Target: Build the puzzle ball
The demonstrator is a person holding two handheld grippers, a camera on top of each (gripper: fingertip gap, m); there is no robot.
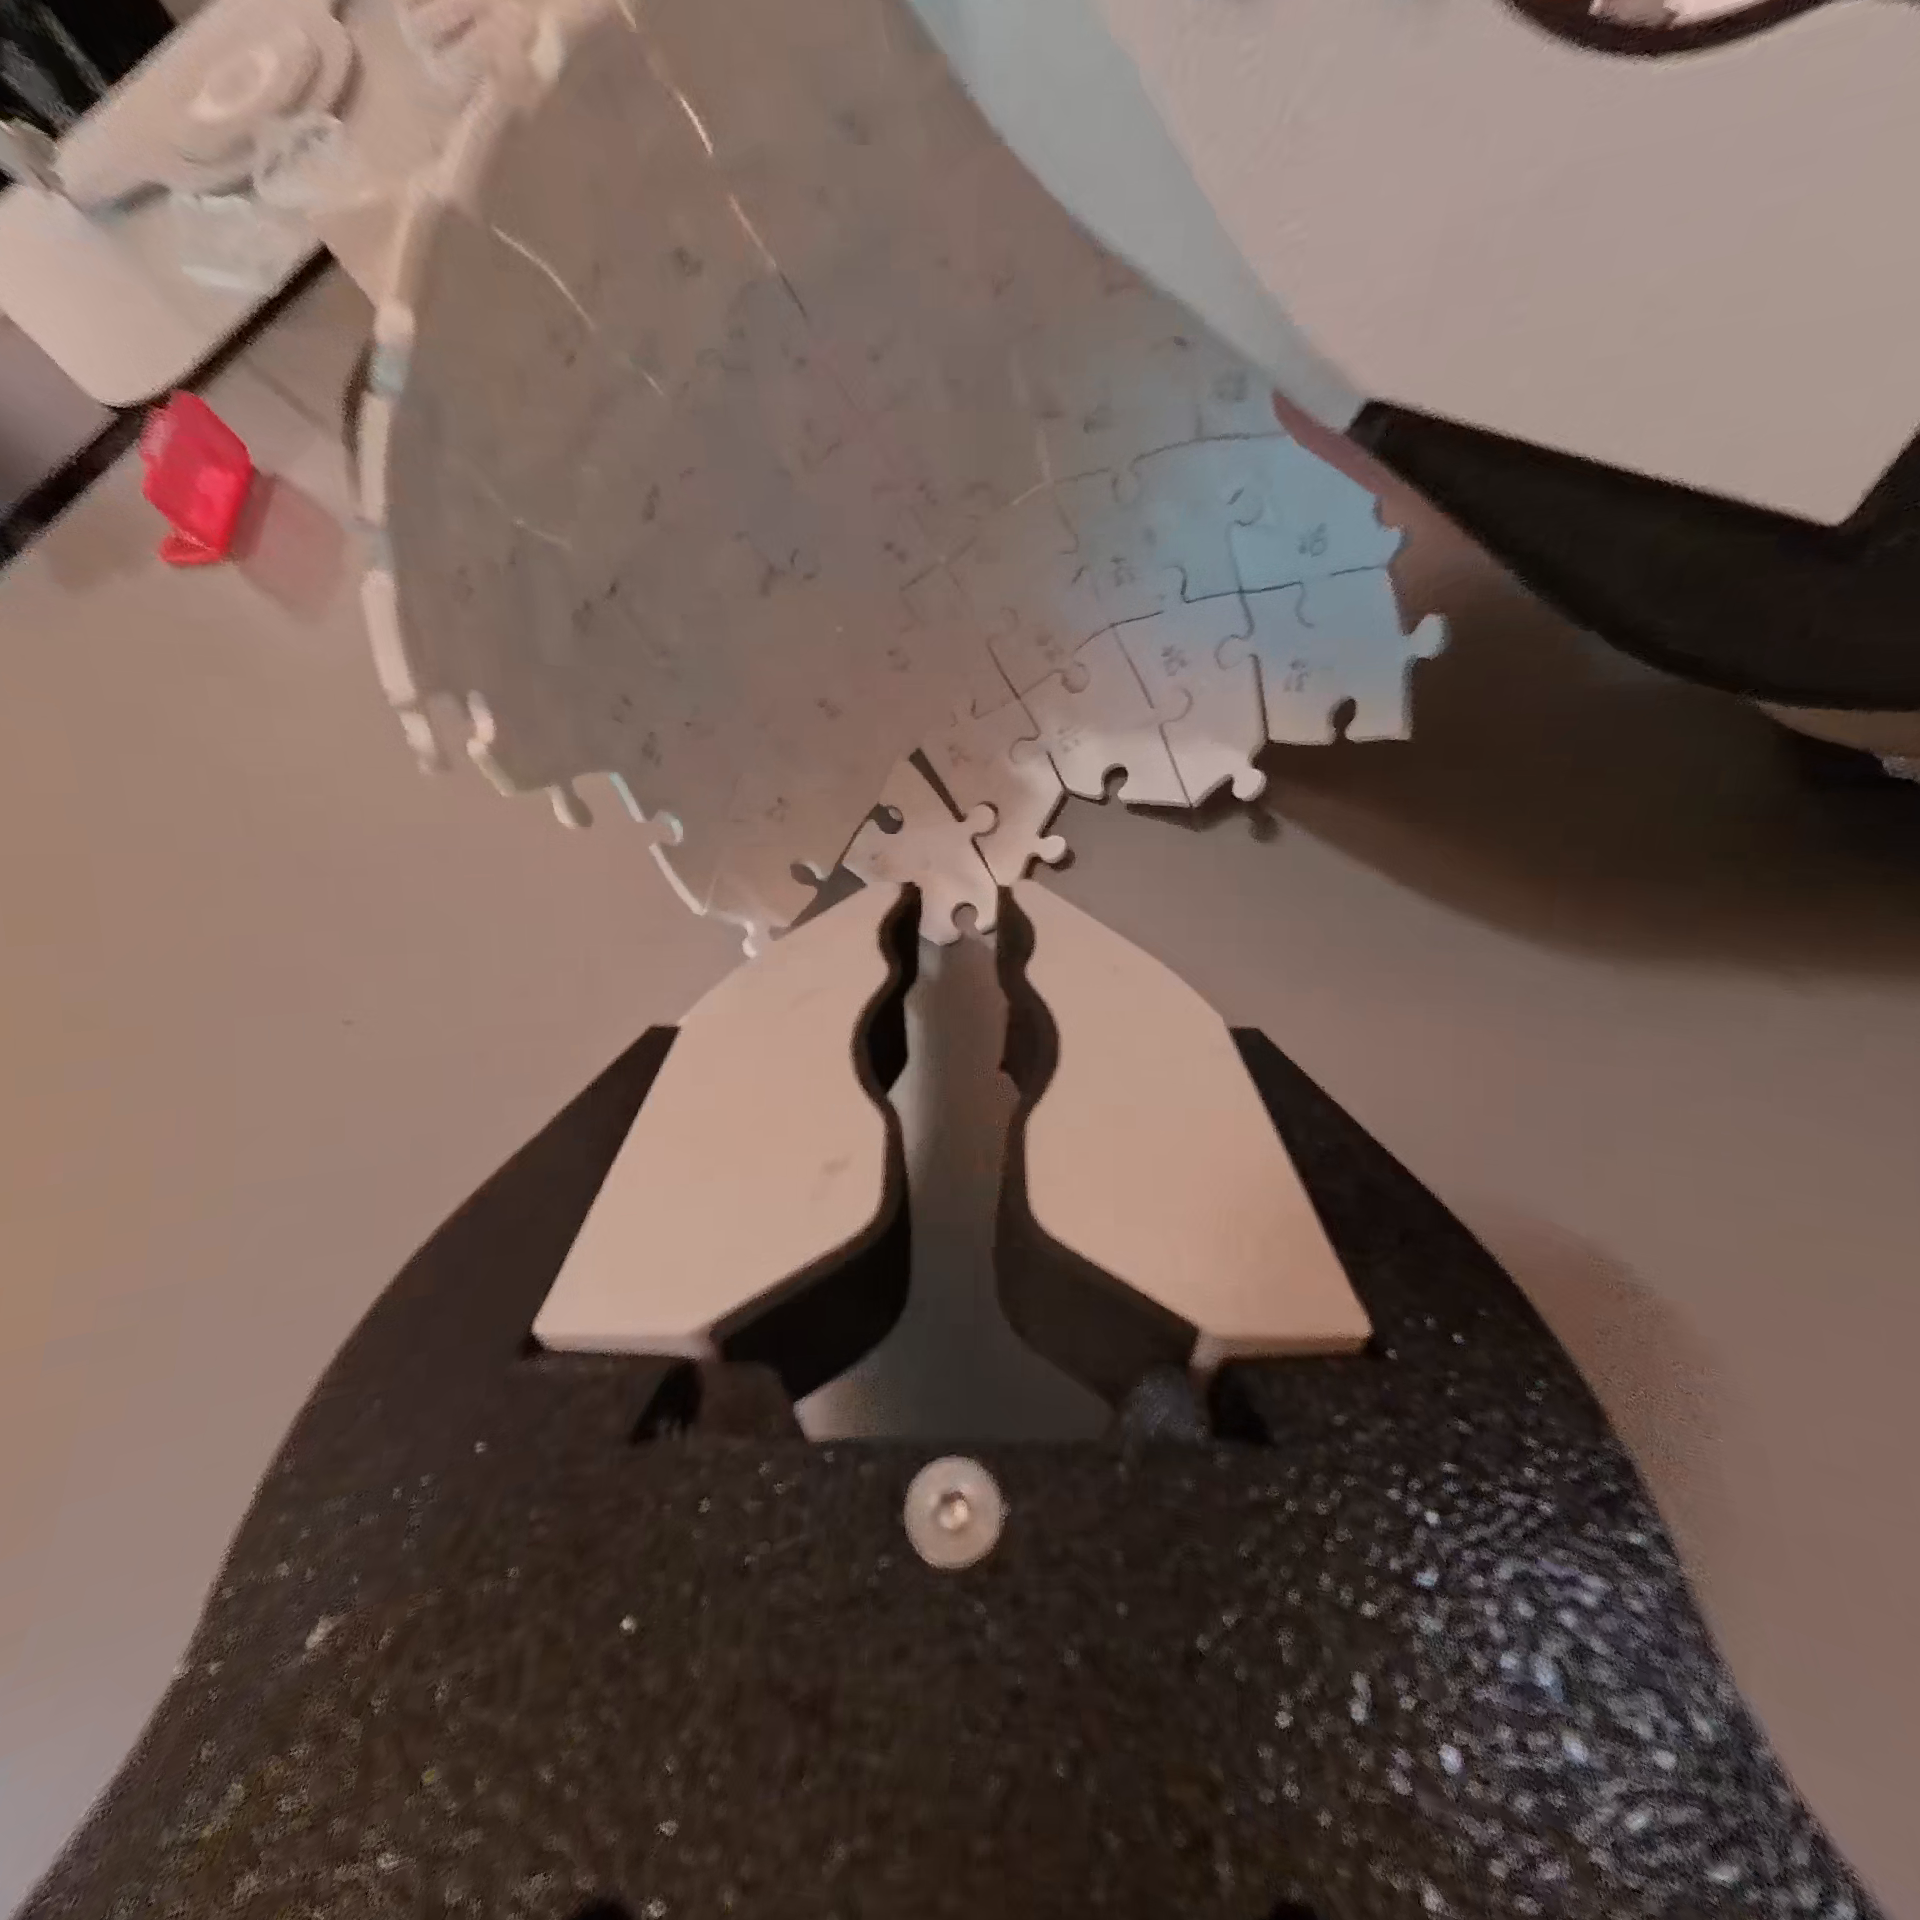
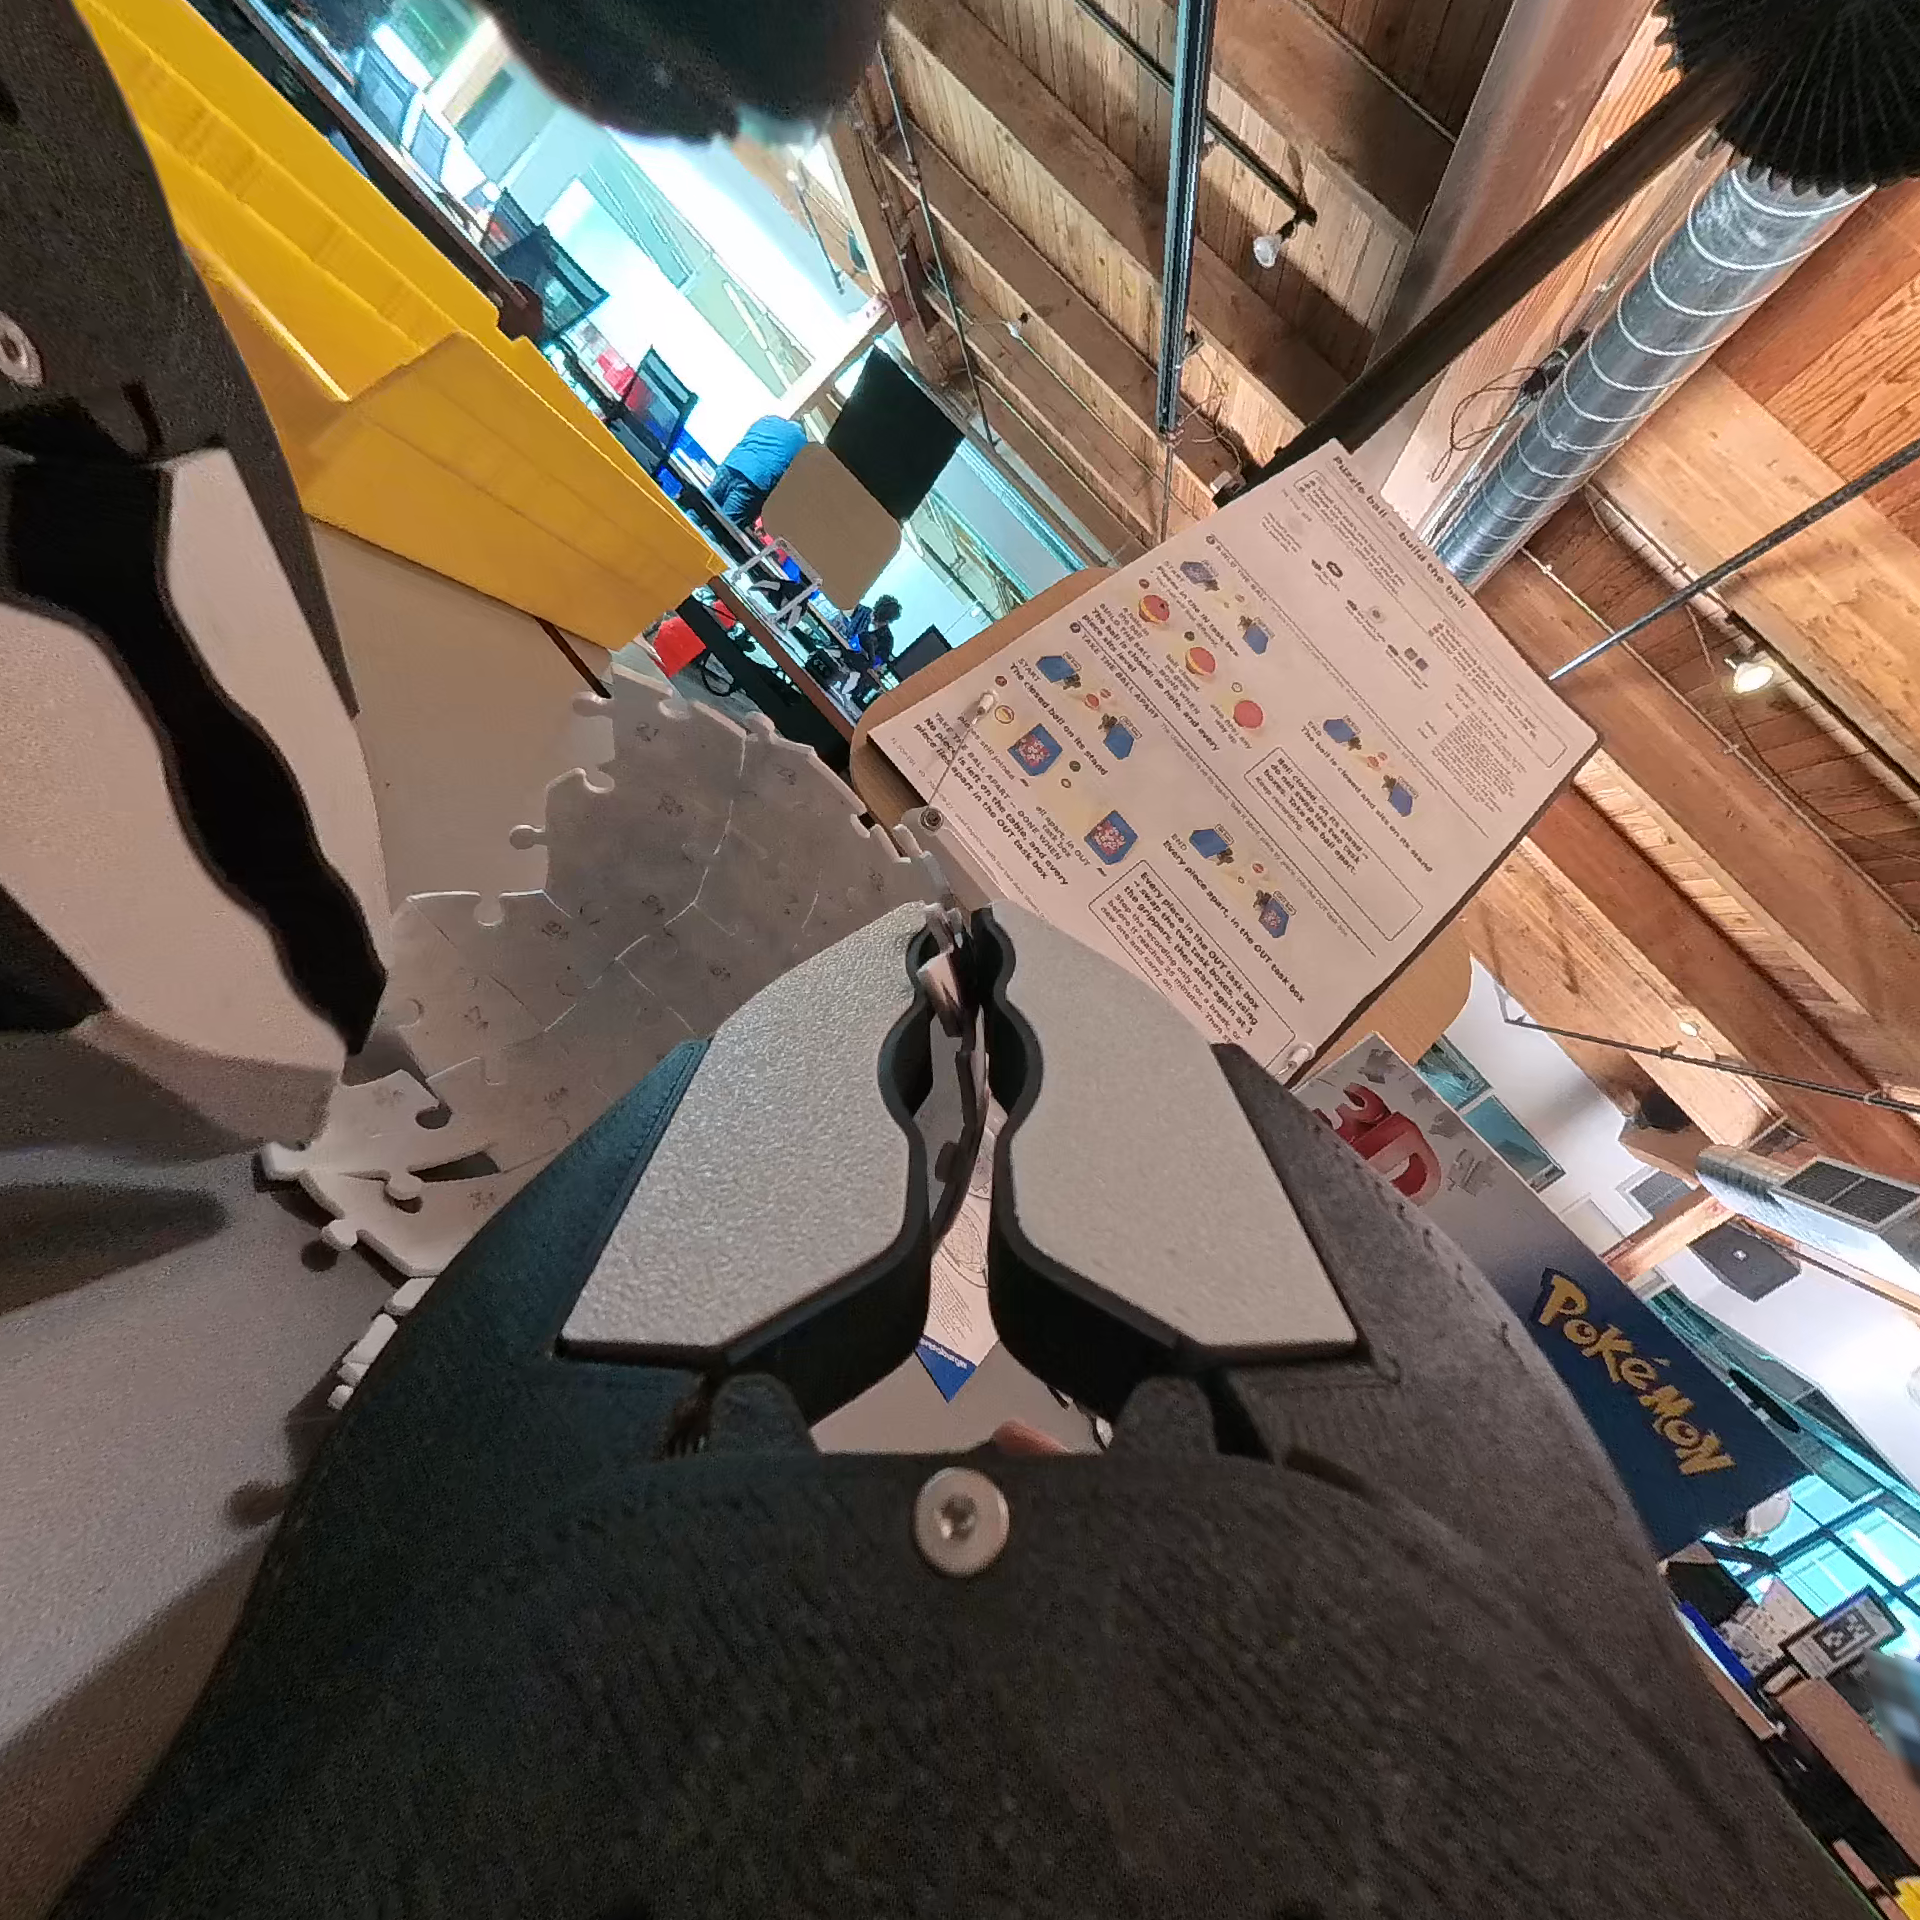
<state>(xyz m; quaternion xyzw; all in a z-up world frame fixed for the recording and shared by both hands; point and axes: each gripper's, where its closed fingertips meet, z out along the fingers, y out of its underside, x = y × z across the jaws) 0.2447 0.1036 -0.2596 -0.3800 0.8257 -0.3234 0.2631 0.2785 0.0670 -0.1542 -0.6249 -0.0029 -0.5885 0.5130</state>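
White puzzle shell [image 1: 790, 499], half built: my left fingers [image 1: 956, 920] pinch one edge tab; my right fingers [image 2: 961, 956] clamp another rim. Opposing pull may pop joints.

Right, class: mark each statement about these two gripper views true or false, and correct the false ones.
1. The left gripper pinches the puzzle shell at its lower edge. True.
2. The ball is a closed sphere. False: it is an open shell with jagged, unfinished edges.
3. A red object lies on the table. True.
4. The stacked bins are blue. False: the bins are yellow.
5. The right gripper is wide open. False: it is shut on a thin piece.
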